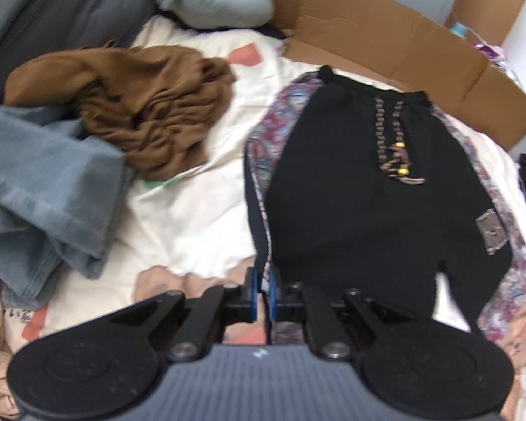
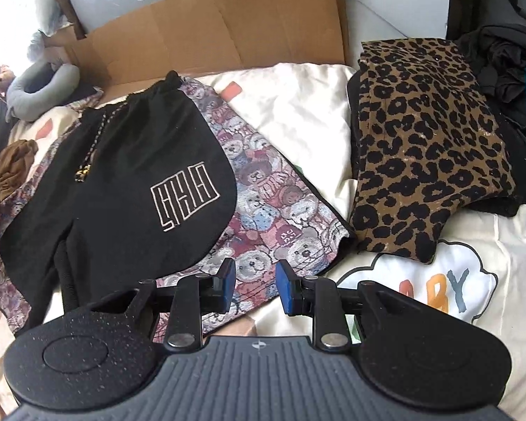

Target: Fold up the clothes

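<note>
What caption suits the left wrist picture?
Left gripper shut on the hem of black shorts spread on a bed.

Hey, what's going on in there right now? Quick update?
Left gripper shut on shorts hem. Right gripper open, empty, over shorts. Nothing in the way.

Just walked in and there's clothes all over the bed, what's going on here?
Someone is folding laundry on a bed with a handheld gripper in each hand. The left gripper is shut on the hem of the black shorts with teddy-bear side panels, which lie spread flat. The right gripper is open over the other hem and holds nothing. A leopard-print garment already lies folded to the right. A brown garment and blue-grey jeans lie crumpled on the left.
</note>
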A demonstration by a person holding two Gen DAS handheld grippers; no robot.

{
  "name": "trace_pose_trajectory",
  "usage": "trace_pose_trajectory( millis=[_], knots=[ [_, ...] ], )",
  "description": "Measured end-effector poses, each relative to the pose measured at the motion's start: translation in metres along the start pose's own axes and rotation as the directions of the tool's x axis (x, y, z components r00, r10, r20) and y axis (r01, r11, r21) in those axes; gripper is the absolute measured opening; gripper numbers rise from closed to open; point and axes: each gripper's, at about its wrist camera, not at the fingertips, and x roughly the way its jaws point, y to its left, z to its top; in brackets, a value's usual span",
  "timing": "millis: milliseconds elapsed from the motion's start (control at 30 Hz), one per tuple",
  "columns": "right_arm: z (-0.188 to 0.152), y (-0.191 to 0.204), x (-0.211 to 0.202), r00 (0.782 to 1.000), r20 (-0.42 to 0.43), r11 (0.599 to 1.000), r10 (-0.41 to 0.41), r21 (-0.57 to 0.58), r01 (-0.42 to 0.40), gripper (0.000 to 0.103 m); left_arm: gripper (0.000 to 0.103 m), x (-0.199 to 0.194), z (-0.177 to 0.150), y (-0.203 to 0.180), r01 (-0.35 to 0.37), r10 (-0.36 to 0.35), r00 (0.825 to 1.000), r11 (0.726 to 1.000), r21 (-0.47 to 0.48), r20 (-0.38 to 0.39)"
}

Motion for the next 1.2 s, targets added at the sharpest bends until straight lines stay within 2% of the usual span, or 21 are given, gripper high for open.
trace_pose_trajectory(
  millis=[100,200,433,600,733,1067,1200],
  knots=[
    [0.000,-0.001,-0.003,1.000,0.010,1.000,0.011,0.009,-0.011,0.033,0.006,-0.005,0.013,-0.023,0.035,-0.035,0.999,0.999,0.026,0.002],
    [0.001,-0.003,-0.006,0.999,0.023,1.000,0.025,0.017,-0.026,0.044,0.006,-0.004,0.025,-0.046,0.050,-0.049,0.999,0.998,0.040,-0.010],
    [0.005,-0.010,-0.013,0.997,0.061,0.998,0.039,0.039,-0.041,0.044,0.006,-0.006,0.049,-0.099,0.088,-0.086,0.996,0.993,0.077,-0.030],
    [0.006,-0.007,-0.018,0.996,0.085,1.000,0.022,-0.021,-0.020,0.044,0.006,-0.005,0.063,-0.134,0.121,-0.117,0.992,0.987,0.108,-0.041],
    [0.009,-0.008,-0.021,0.992,0.117,0.999,0.039,-0.010,-0.038,0.044,0.006,0.000,0.071,-0.158,0.150,-0.144,0.988,0.982,0.117,-0.059],
    [0.020,-0.010,-0.013,0.986,0.139,0.995,0.089,0.041,-0.096,0.044,0.006,0.024,0.082,-0.216,0.240,-0.224,0.965,0.964,0.112,-0.135],
    [0.020,-0.002,-0.001,0.987,0.130,0.995,0.098,-0.003,-0.098,0.044,0.006,0.039,0.083,-0.238,0.287,-0.268,0.950,0.952,0.111,-0.158]
  ],
)
